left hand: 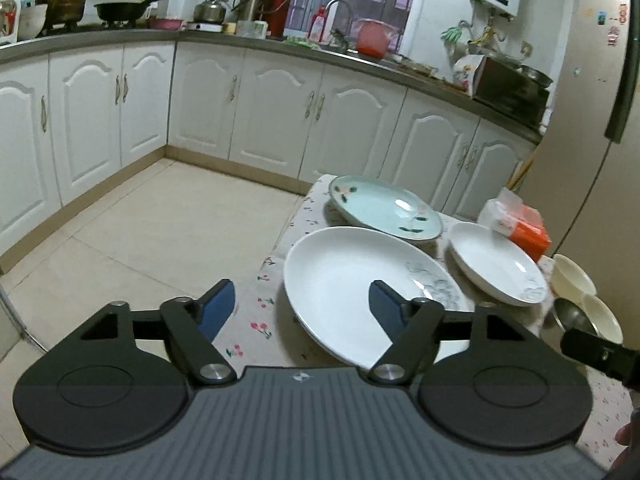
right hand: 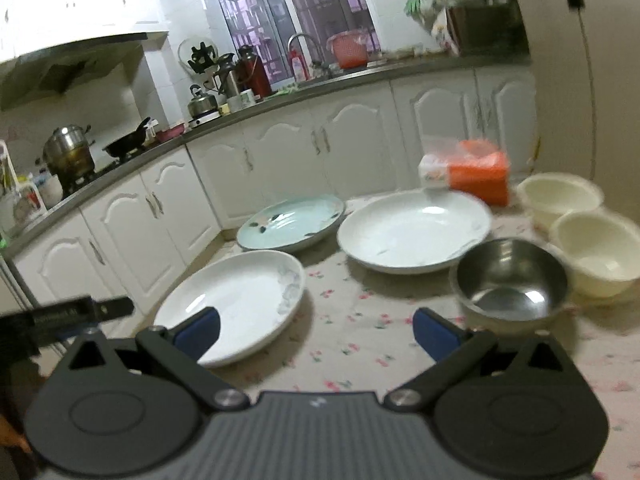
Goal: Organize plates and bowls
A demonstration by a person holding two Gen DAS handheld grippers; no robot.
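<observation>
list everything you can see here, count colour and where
white plates: 2, white with a faint grey print, on the table
green plate: 1, pale green with a flower print, far side of the table
steel bowl: 1, silver, beside the cream bowls
cream bowls: 2, cream, right edge of the table
tissue pack: 1, orange and white, behind the plates
table: 1, flowered cloth
left gripper: 1, black with blue pads, open, empty
right gripper: 1, black with blue pads, open, empty
</observation>
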